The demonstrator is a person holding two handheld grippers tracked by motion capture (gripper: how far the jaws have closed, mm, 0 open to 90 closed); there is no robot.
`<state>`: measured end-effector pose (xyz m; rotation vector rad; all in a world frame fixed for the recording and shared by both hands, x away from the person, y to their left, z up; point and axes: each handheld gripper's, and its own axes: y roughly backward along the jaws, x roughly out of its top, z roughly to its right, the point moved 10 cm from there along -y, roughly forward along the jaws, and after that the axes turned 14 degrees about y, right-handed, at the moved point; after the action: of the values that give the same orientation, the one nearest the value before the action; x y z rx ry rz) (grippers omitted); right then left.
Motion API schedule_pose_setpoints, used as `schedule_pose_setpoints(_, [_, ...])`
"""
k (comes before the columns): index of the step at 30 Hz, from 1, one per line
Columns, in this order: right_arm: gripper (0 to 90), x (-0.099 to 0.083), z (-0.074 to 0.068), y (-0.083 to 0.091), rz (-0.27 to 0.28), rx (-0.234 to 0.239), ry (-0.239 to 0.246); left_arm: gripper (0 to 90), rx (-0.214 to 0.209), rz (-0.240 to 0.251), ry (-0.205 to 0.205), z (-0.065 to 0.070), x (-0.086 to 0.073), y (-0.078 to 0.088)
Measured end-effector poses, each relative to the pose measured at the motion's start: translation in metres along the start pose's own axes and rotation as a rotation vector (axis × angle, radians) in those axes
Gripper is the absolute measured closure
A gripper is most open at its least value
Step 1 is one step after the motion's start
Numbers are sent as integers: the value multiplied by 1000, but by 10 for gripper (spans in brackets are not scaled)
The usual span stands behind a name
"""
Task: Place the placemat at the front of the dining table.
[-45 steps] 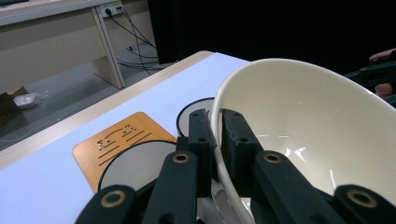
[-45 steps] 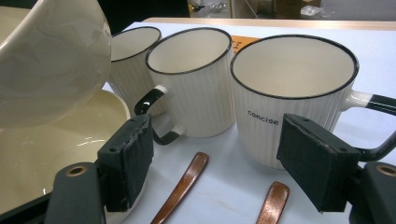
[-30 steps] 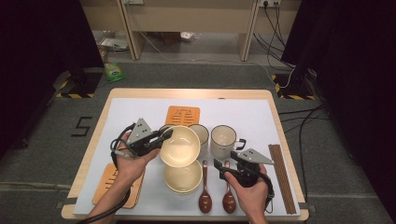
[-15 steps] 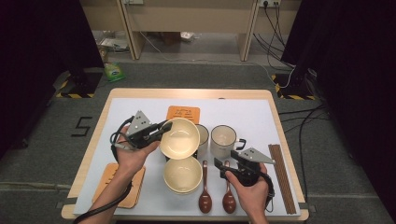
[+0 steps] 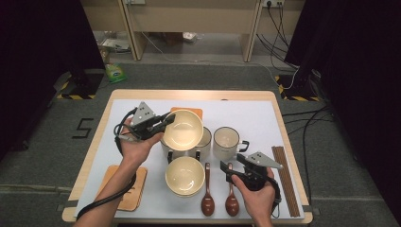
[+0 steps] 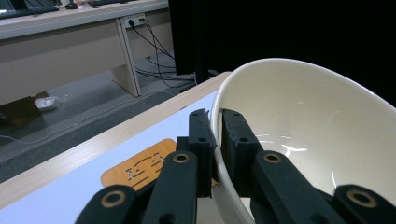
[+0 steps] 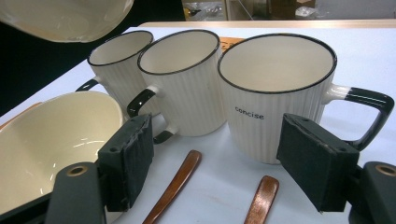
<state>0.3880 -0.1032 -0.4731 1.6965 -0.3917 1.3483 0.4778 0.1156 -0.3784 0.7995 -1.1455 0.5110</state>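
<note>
At the left we have the left tool (image 5: 166, 119) pinching the rim of a cream ceramic bowl (image 5: 183, 128), one jaw inside the wall and one outside, the bowl tilted in the air above the mugs (image 5: 204, 142). We judge it stiff, glazed, slippery and breakable, heavy enough to pivot in so thin a hold, so the rim is the place to grip, squarely and deep. A second bowl (image 5: 185, 176) rests on the table (image 5: 246, 106) below. At the right, the right tool (image 7: 219, 161) stands spread and empty, facing a mug (image 7: 275, 93).
</note>
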Motion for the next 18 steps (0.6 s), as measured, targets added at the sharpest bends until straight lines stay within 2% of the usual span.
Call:
schedule_pose_setpoints(9, [271, 1, -2, -5, 2, 12, 0, 824, 13, 10, 5, -5, 12, -6])
schedule_pose_setpoints(18, [271, 0, -2, -3, 2, 14, 10, 824, 32, 17, 22, -12, 15, -12])
